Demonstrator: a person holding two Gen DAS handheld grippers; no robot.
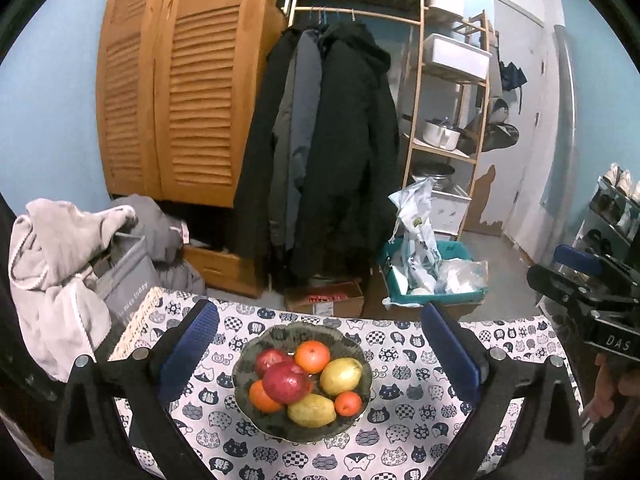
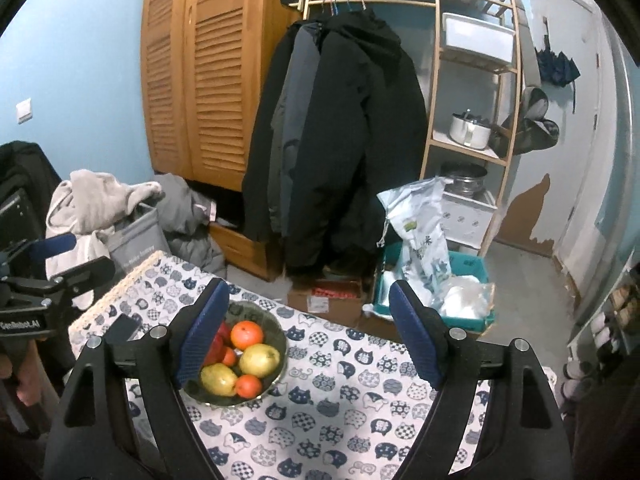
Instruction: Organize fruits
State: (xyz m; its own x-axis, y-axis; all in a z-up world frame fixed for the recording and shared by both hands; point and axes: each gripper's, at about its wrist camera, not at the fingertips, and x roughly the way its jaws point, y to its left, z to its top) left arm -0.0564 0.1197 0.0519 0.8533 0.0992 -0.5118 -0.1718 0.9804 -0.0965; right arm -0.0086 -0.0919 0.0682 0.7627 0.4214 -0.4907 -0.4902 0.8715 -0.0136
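A dark green bowl [image 1: 256, 350] sits on the cat-print tablecloth [image 1: 416, 396] and holds fruit: red apples [image 1: 286, 382], oranges [image 1: 313, 356] and yellow pears [image 1: 341, 376]. My left gripper [image 1: 320, 354] is open and empty, its blue pads on either side of the bowl, above it. My right gripper [image 2: 308, 336] is open and empty, to the right of the bowl [image 2: 276, 344]; its left pad hides part of the fruit [image 2: 259, 359]. The right gripper also shows at the right edge of the left wrist view [image 1: 580, 276].
Past the table's far edge stand a rack of dark coats [image 1: 332, 140], a wooden louvred wardrobe [image 1: 180, 80], a shelf unit [image 1: 452, 92], a teal crate with bags [image 1: 432, 276] and a cardboard box [image 1: 324, 300]. A laundry basket with clothes [image 1: 80, 264] stands at the left.
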